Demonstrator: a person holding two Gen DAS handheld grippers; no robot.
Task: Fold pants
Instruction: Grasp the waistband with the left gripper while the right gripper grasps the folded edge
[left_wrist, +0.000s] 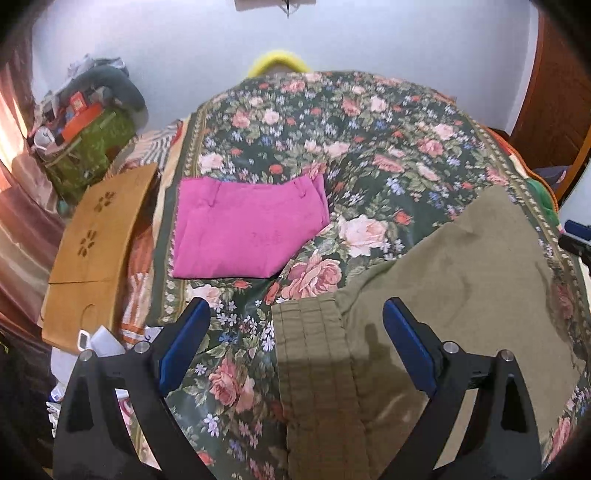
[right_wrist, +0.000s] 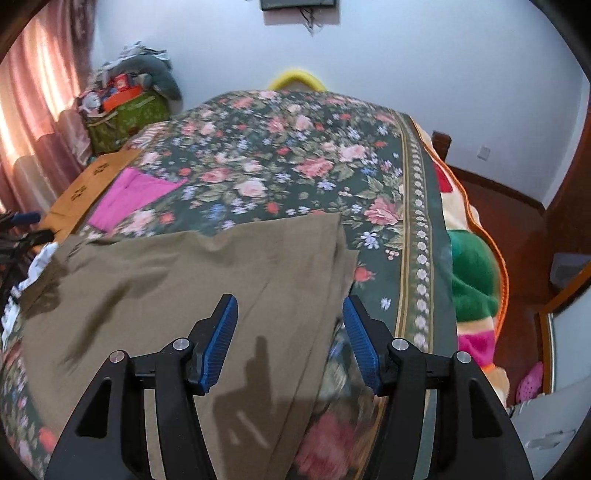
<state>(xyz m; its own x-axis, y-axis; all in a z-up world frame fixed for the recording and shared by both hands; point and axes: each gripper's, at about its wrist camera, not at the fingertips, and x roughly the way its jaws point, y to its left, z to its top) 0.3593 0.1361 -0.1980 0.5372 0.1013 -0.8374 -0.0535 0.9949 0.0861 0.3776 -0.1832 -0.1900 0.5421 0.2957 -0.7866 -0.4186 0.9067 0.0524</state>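
Through the left wrist view I am looking at the left gripper (left_wrist: 296, 321) hanging above the bed with its jaws standing wide apart and nothing between them; the blue pads (left_wrist: 184, 341) are framing the ribbed waistband end of the olive pants (left_wrist: 461, 280), which are lying flat on the floral bedspread (left_wrist: 332, 129) and running from 6 o'clock out toward 3 o'clock. A folded pink garment (left_wrist: 247, 229) is resting on the same bedspread at about 10 o'clock, well apart from the olive pants. A wooden lap table (left_wrist: 96, 251) is sitting at 9 o'clock beside the bed, and a green storage bag (left_wrist: 88, 151) heaped with items is standing beyond it at 10 o'clock. Through the right wrist view I am seeing the right gripper (right_wrist: 289, 314) also holding its jaws apart and gripping nothing, poised over the leg end of the olive pants (right_wrist: 184, 280), which are spreading from centre toward 8 o'clock; the cloth edge is passing between the two fingers (right_wrist: 221, 339). The pink garment (right_wrist: 129, 199) is showing at 10 o'clock, and a bright fleece blanket (right_wrist: 476, 273) is draping off the bed at 3 o'clock.
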